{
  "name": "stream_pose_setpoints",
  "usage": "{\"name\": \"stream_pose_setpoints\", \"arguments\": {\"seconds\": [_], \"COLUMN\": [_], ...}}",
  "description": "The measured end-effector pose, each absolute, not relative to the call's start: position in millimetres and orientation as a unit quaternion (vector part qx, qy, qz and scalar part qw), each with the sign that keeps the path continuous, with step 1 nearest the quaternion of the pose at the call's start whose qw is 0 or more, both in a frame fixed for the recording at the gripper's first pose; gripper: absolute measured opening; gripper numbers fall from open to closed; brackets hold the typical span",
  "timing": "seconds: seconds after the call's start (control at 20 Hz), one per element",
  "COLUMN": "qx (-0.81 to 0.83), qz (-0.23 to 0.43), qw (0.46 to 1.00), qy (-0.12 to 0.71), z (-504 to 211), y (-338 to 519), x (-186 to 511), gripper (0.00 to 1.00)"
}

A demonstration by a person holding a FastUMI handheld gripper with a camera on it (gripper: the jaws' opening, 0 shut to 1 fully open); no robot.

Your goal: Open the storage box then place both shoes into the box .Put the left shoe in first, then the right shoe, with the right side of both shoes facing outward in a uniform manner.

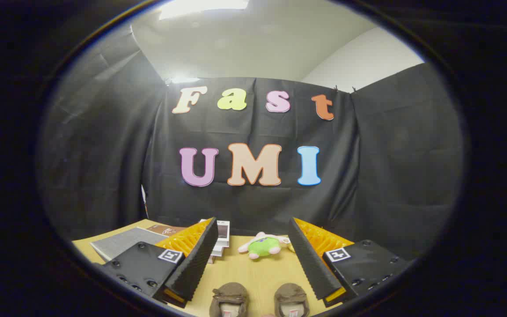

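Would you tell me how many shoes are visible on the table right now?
2: the left-hand shoe and right-hand shoe sit side by side on the table, between the open gripper fingers.

Fuzzy cloth shoes (260, 300), smooth matt wooden table (253, 268), ribbed fingers (196, 259), soft plush toy (263, 245).

A recording booth: black cloth wall (253, 202) stands behind a wooden table (253, 273), and a white ceiling (244, 39) shows above the cloth.
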State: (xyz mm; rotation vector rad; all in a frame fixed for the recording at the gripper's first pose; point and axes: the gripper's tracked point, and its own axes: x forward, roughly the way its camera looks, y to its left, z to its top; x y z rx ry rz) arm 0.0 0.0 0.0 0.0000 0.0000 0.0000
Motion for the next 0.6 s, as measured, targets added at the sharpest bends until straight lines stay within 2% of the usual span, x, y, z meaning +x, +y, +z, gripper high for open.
{"name": "stream_pose_setpoints", "arguments": {"seconds": [0.6], "qx": [-0.015], "qz": [-0.003], "qw": [1.000], "qy": [-0.007], "z": [-3], "y": [14], "x": [-9], "gripper": [1.00]}}
